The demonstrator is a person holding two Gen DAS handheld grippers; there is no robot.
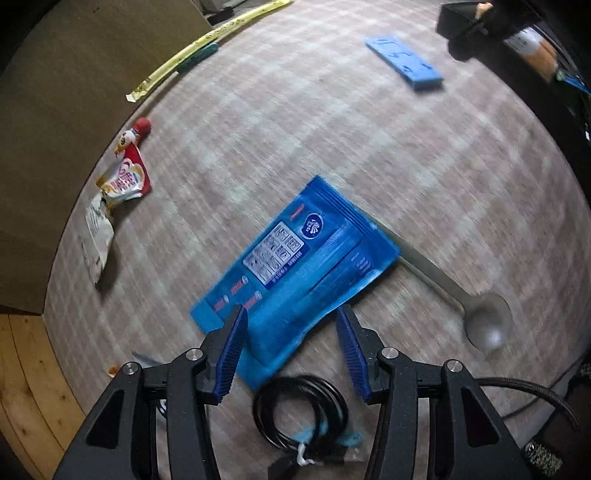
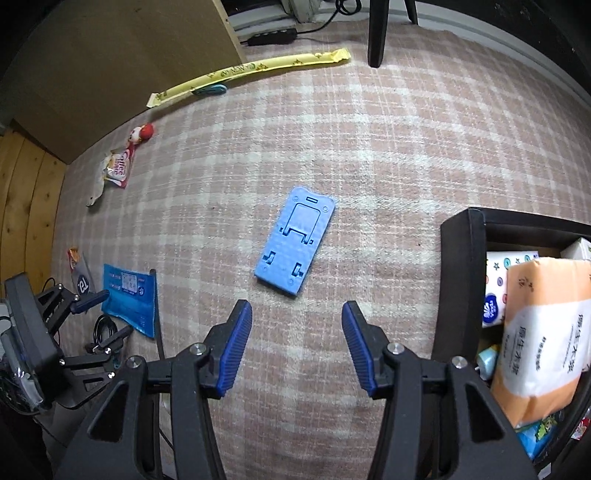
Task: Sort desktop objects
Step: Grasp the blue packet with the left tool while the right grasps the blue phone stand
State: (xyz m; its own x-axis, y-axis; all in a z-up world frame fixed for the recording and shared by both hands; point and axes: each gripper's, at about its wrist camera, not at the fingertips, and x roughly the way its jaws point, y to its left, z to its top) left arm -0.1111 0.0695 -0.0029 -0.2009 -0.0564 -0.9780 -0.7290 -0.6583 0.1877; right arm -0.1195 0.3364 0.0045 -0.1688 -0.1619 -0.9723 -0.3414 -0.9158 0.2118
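My left gripper (image 1: pixel 291 317) is open and empty, its jaws hanging over the near corner of a flat blue packet (image 1: pixel 295 273) on the checked cloth. A grey spoon (image 1: pixel 461 295) sticks out from under the packet to the right. A coiled black cable (image 1: pixel 301 413) lies just below the jaws. My right gripper (image 2: pixel 297 314) is open and empty, just short of a light blue phone stand (image 2: pixel 295 242) lying flat. The left gripper (image 2: pixel 96 314) and blue packet (image 2: pixel 129 299) show at far left in the right wrist view.
A black bin (image 2: pixel 461 258) at right holds tissue packs (image 2: pixel 539 332). A long yellow sachet (image 2: pixel 251 72), a red-and-white snack pouch (image 1: pixel 123 177) and a small red-topped figure (image 2: pixel 142 133) lie along the far left. A cardboard box (image 1: pixel 66 110) borders the cloth. A chair leg (image 2: pixel 376 33) stands at the back.
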